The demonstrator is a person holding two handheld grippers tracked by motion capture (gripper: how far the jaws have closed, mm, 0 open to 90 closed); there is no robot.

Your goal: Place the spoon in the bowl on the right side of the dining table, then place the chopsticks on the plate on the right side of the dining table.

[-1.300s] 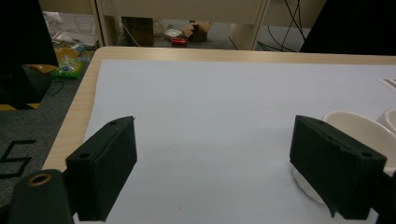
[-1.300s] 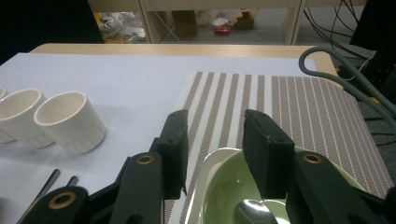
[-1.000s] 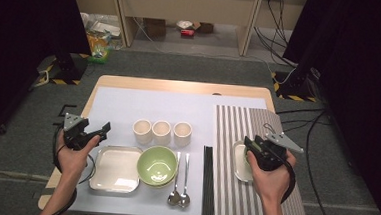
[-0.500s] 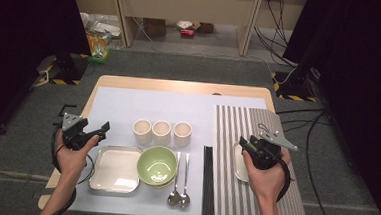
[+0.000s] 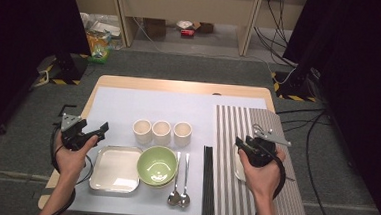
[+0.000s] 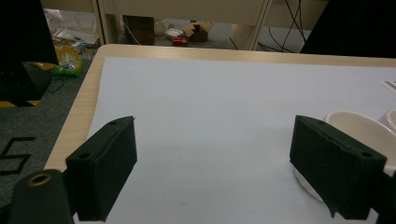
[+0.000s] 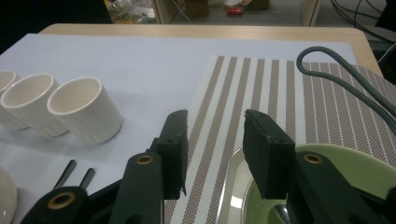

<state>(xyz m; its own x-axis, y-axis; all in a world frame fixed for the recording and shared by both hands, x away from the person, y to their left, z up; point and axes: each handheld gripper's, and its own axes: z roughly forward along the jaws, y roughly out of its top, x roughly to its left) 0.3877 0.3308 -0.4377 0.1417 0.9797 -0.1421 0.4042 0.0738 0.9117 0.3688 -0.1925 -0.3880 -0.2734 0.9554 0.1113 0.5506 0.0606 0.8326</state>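
Both tools apart: right tool [image 5: 242,147] over striped mat [image 5: 237,125] edge.

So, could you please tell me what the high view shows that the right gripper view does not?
High view: the left gripper, a square tray, the middle green bowl beside it and two spoons. Right gripper view: a second green bowl close by the right gripper, under the hand when seen from above. Both: three cups and the striped mat.

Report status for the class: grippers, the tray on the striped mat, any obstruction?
Left gripper open, empty. Right gripper open over tray rim, not gripping. Green bowl sits in it. Nothing blocking.
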